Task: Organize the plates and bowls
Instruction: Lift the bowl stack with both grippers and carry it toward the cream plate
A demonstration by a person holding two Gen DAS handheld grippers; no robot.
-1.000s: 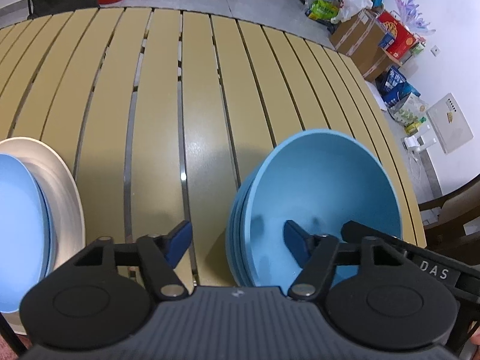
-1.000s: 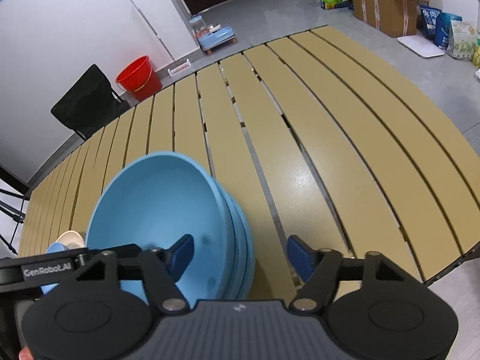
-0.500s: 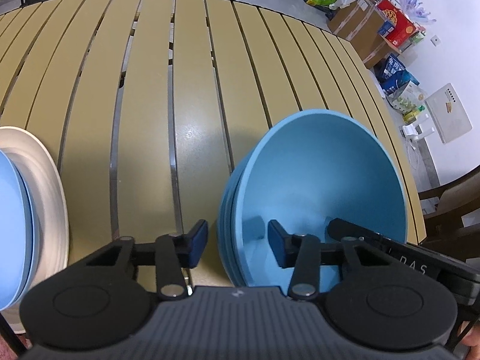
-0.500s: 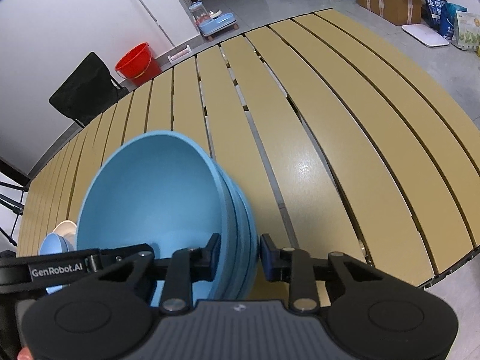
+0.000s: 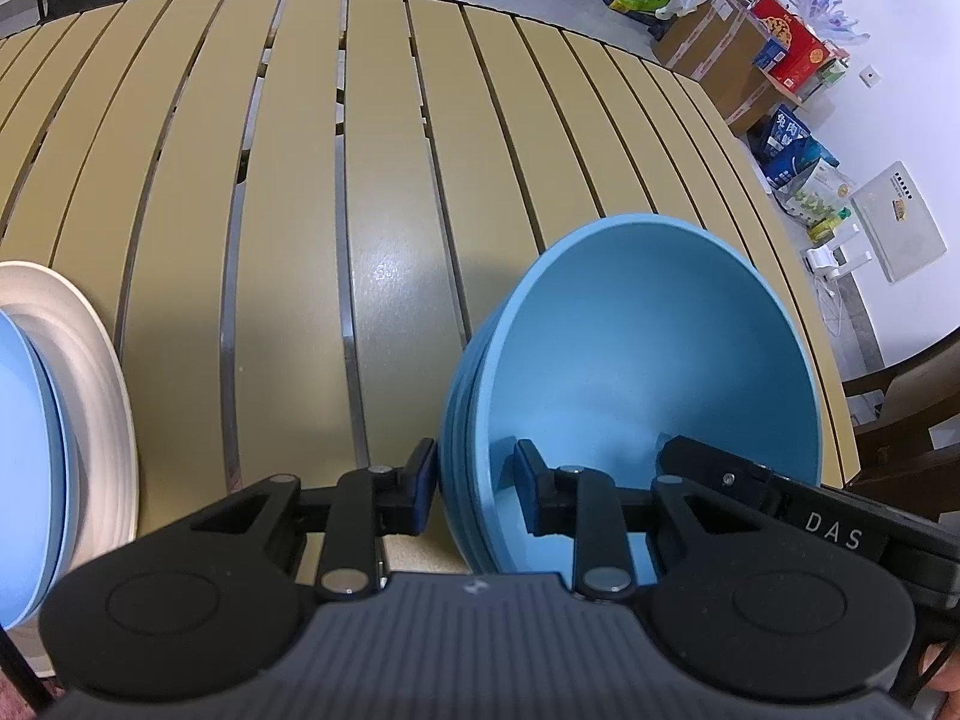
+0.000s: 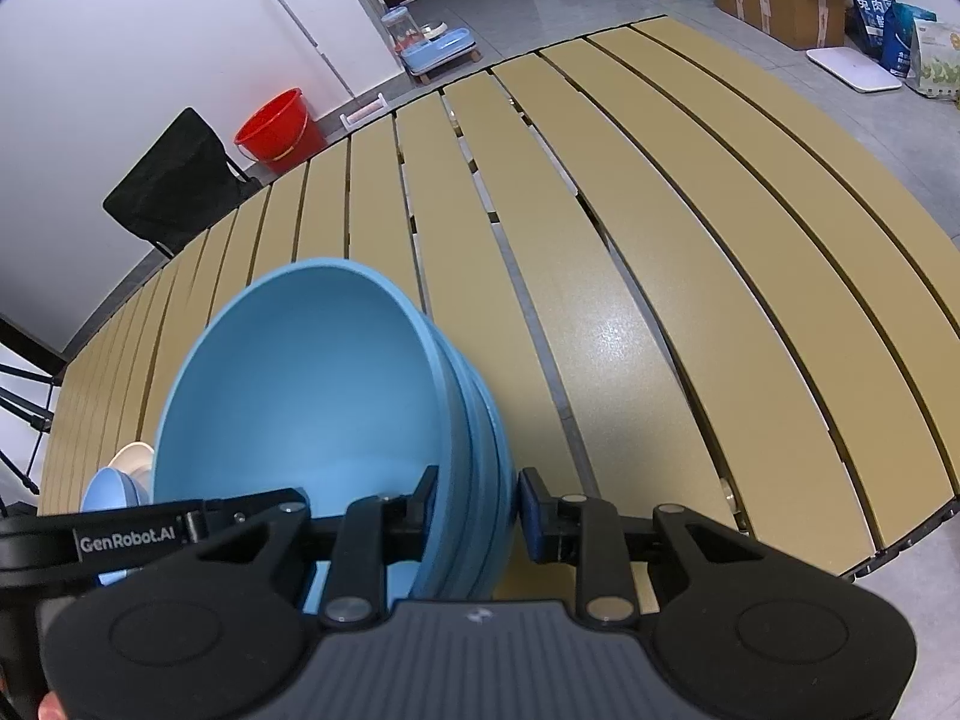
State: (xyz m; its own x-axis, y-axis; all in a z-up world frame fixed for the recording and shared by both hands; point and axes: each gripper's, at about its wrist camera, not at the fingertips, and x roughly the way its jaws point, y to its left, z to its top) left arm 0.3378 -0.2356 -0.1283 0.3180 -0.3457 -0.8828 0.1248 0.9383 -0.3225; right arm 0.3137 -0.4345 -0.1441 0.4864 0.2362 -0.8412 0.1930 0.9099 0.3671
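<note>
You have both tools on the same stack of blue bowls point(image 5: 648, 372) right now. Your left tool point(image 5: 474, 483) straddles the near-left rim, one pad outside the stack and one inside the top bowl, clenched onto the nested walls. Your right tool point(image 6: 474, 507) does the mirror job on the opposite rim, one finger inside, the blue pad pressing the outer wall, so it too grips the stack. From each wrist view the other tool's arm reaches across into the bowl, so you are pinching from two sides at once.

The stack sits just ahead of both tools, close to the near edge of the slatted counter point(image 5: 384, 192). It looks tipped away from you, though the fisheye may exaggerate that, and I cannot tell whether its base is resting on the counter or already clear of it.

Off to the left of your left tool lies a white plate point(image 5: 102, 396) with a blue plate point(image 5: 24, 468) on top; the right view catches the same pile beyond the bowls.

This reads as the carry step: bowls gathered, ready to be placed. Next you probably need to lift evenly with both tools, keep the rims level so the nested bowls do not slide apart, and set them down beside the plates.
</note>
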